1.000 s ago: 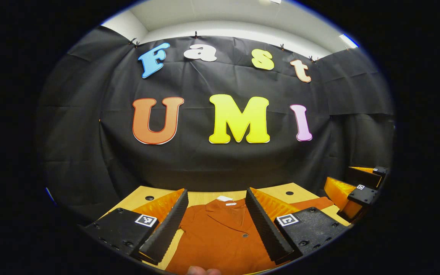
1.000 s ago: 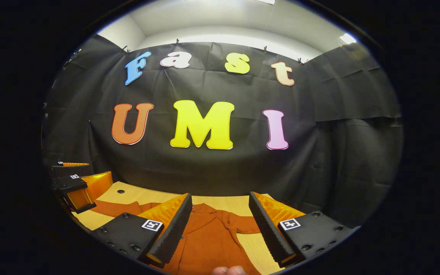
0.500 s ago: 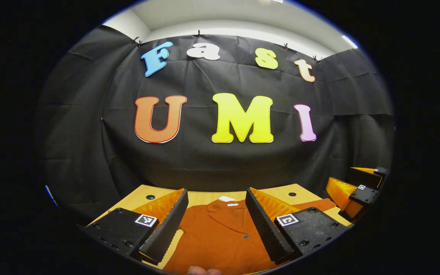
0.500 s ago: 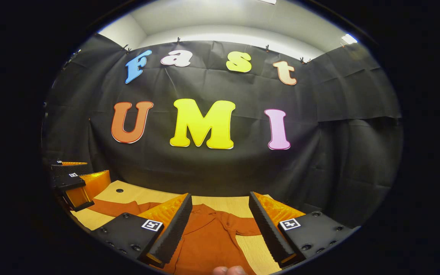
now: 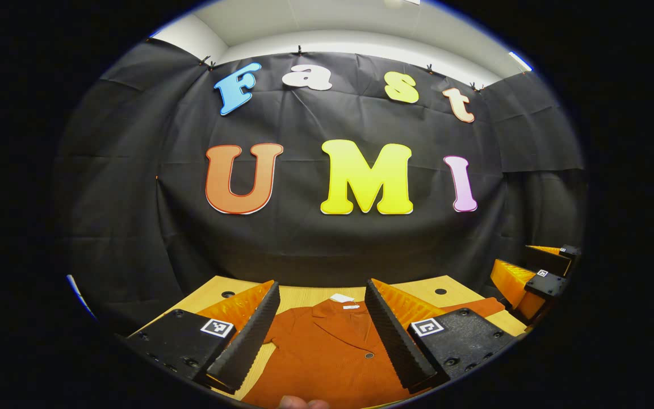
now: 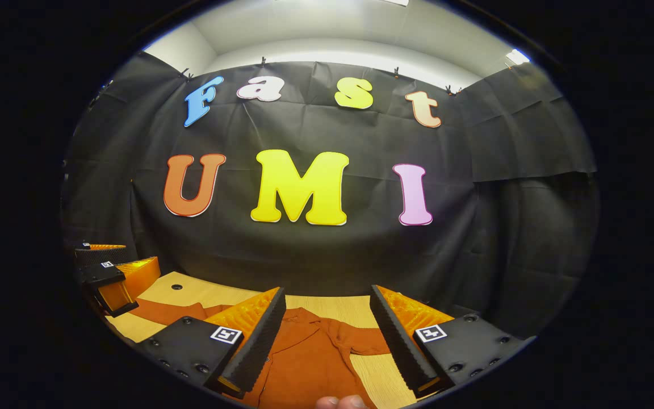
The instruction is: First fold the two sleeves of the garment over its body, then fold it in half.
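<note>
Wooden table (image 5: 304, 295) before black cloth wall (image 5: 327, 244)

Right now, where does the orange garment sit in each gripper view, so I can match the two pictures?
Left gripper view: the orange garment lies flat on the wooden table, low centre, collar and white tag between the open left gripper.
Right gripper view: the garment lies low centre between the open right gripper, one sleeve stretching left.
Shared landmark: the table's far edge against the black cloth wall.
</note>
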